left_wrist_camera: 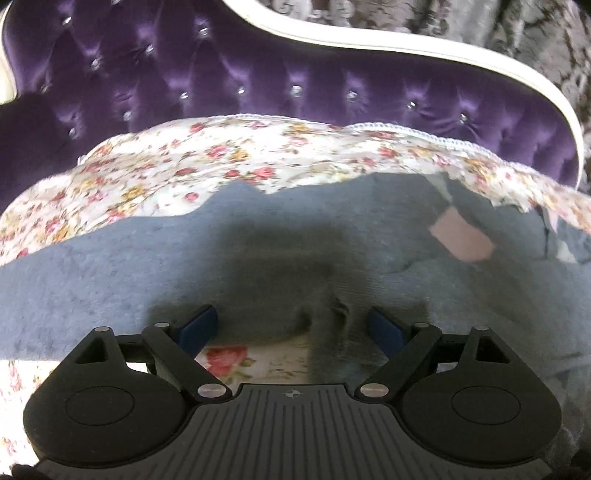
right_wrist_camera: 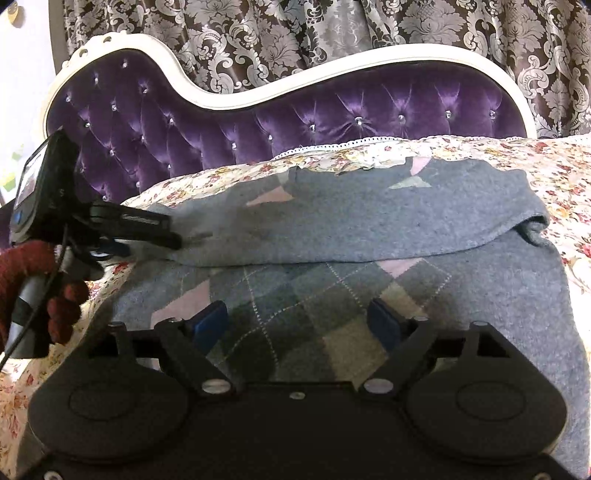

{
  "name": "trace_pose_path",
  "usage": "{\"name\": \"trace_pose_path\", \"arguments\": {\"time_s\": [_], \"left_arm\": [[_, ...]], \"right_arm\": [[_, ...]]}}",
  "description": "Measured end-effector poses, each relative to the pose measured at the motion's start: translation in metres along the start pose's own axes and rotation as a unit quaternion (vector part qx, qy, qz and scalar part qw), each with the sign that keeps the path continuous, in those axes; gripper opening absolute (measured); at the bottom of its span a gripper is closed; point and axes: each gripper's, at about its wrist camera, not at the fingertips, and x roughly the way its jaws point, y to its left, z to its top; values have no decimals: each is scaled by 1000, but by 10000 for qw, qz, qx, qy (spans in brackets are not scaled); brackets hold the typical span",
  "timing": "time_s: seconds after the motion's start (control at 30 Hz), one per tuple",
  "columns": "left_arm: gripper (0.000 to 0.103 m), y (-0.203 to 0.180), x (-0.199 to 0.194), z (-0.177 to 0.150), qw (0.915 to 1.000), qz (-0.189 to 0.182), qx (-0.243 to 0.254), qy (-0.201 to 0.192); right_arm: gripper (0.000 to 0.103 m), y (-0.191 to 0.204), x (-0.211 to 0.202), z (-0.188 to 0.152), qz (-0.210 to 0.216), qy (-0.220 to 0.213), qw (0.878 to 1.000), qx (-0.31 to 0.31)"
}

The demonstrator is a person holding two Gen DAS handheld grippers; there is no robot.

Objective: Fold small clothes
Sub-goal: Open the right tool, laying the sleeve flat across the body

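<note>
A grey sweater (right_wrist_camera: 369,218) with an argyle front (right_wrist_camera: 295,295) lies on the flowered bedspread (right_wrist_camera: 554,177), its far part folded over toward me. My right gripper (right_wrist_camera: 297,325) is open just above the argyle pattern, with nothing pinched between its blue pads (right_wrist_camera: 210,325). In the left wrist view the sweater (left_wrist_camera: 147,266) fills the middle, with a pink patch (left_wrist_camera: 461,236) at the right. My left gripper (left_wrist_camera: 291,326) is open over the near hem, and a raised wrinkle of grey cloth (left_wrist_camera: 332,332) lies between its pads untouched. In the right wrist view the left gripper (right_wrist_camera: 177,234) sits at the flap's left edge.
A tufted purple headboard (right_wrist_camera: 295,110) with a white frame (right_wrist_camera: 207,99) rises behind the bed, backed by a patterned curtain (right_wrist_camera: 332,29). A hand in a dark red glove (right_wrist_camera: 62,306) holds the left gripper's handle. Flowered bedspread (left_wrist_camera: 221,158) shows around the sweater.
</note>
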Motion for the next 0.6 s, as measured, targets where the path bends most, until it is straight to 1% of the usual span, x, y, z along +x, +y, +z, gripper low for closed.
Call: {"name": "trace_pose_path", "arguments": {"time_s": [0.1, 0.17, 0.23, 0.37, 0.43, 0.47, 0.5, 0.53, 0.6], "left_arm": [[88, -1, -6, 0, 9999, -100, -90, -66], [88, -9, -9, -1, 9996, -268, 19, -130], [88, -19, -11, -2, 9991, -355, 142, -189], [88, -46, -13, -6, 9961, -414, 610, -477], [88, -56, -5, -8, 9951, -396, 824, -372], [89, -59, 2, -10, 9949, -328, 916, -279], [96, -61, 8, -15, 9944, -228, 999, -264], [97, -59, 9, -19, 9938, -211, 1011, -412], [101, -50, 12, -24, 9948, -368, 808, -498]], "right_arm": [[85, -1, -1, 0, 10, -12, 10000, 23], [85, -2, -1, 0, 11, -20, 10000, 43], [85, -2, -2, 0, 3, -21, 10000, 44], [85, -1, -2, 0, -26, -24, 10000, 45], [85, -1, -2, 3, -21, 38, 10000, 55], [85, -2, -3, 6, -5, 88, 9999, 73], [85, -3, -4, 10, 38, 116, 9998, 124], [85, -7, -6, 14, 114, 105, 9996, 234], [85, -20, -11, 24, 246, 63, 9981, 559]]}}
